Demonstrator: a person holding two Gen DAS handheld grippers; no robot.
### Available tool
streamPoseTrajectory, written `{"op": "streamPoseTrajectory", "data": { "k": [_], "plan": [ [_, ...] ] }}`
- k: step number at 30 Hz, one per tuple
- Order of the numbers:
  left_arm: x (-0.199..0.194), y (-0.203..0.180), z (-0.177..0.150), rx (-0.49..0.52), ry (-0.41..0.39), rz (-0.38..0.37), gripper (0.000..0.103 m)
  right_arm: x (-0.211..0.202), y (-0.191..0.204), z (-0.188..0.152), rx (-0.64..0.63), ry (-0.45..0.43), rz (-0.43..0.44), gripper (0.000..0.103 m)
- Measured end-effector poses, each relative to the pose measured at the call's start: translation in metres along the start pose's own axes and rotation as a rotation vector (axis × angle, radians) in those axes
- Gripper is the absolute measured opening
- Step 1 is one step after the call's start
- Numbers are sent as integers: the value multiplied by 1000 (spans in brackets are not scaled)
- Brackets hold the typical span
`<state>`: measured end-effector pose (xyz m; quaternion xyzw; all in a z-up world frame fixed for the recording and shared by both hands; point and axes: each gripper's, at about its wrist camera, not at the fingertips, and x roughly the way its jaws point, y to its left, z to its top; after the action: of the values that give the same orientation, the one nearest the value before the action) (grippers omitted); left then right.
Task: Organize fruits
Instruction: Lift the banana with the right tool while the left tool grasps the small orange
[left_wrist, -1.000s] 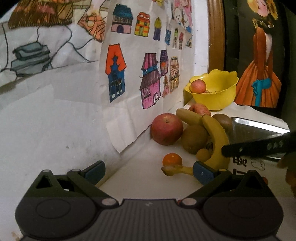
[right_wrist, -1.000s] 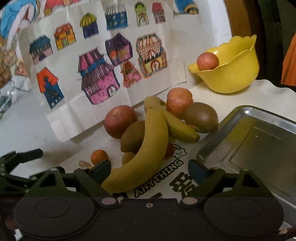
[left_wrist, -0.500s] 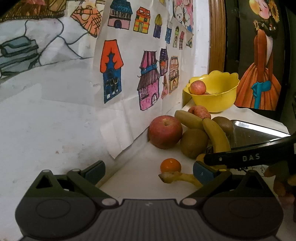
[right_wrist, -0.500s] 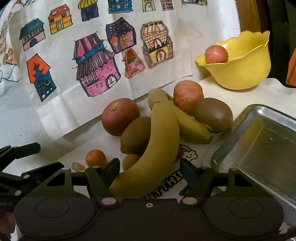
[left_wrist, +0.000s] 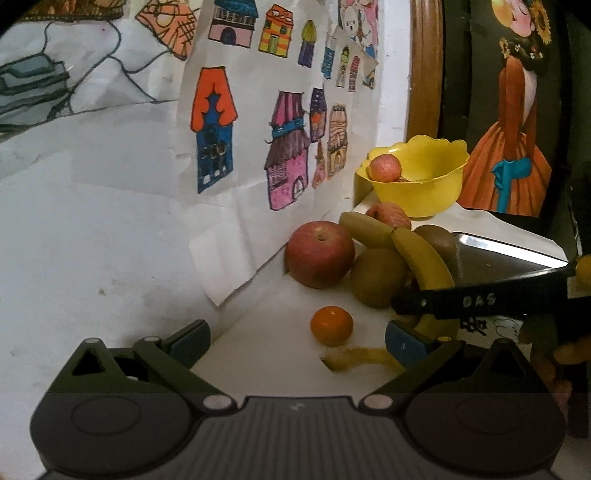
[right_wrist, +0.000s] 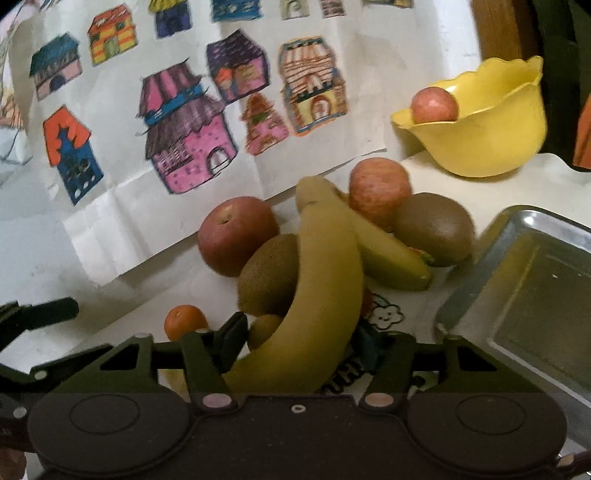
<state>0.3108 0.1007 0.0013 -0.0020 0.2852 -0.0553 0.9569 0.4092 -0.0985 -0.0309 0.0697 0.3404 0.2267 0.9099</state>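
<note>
the right hand-held gripper (right_wrist: 301, 341) pinches the near end of the big banana (right_wrist: 317, 295).

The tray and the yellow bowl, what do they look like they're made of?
The tray looks like metal, probably stainless steel: grey, with a bright rolled rim and dull reflections across its floor. The yellow bowl looks like moulded plastic: one even opaque colour, a soft sheen and a thin scalloped edge, though glazed ceramic can't be ruled out.

Dim light is falling on a white wall (left_wrist: 92, 229) where a sheet of house drawings (right_wrist: 192, 122) is hanging, beside a wooden frame (left_wrist: 424, 74) and a painting (left_wrist: 513, 122).
</note>
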Motion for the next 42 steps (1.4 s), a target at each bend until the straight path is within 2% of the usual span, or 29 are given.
{"op": "streamPoseTrajectory", "data": {
  "k": [3,12,18,26,32,34,42],
  "plan": [
    [2,-3,0,16,9,-9,103,-13,-9,2,7,-7,12,44],
    [34,-10,5,30,55,-25,102,-48,-23,-8,-12,43,63,43],
    [55,-15,9,30,96,-11,97,-68,-30,-24,-19,49,102,44],
    [71,-24,7,51,110,-7,90,-66,-34,-29,0,63,113,44],
    [71,-31,8,73,106,11,75,-62,-31,-31,-9,53,94,45],
    [70,-32,7,77,104,12,64,-61,-26,-32,-37,44,78,45],
    [69,-38,7,105,98,-3,37,-60,-11,-39,-129,18,10,51]
  ]
}}
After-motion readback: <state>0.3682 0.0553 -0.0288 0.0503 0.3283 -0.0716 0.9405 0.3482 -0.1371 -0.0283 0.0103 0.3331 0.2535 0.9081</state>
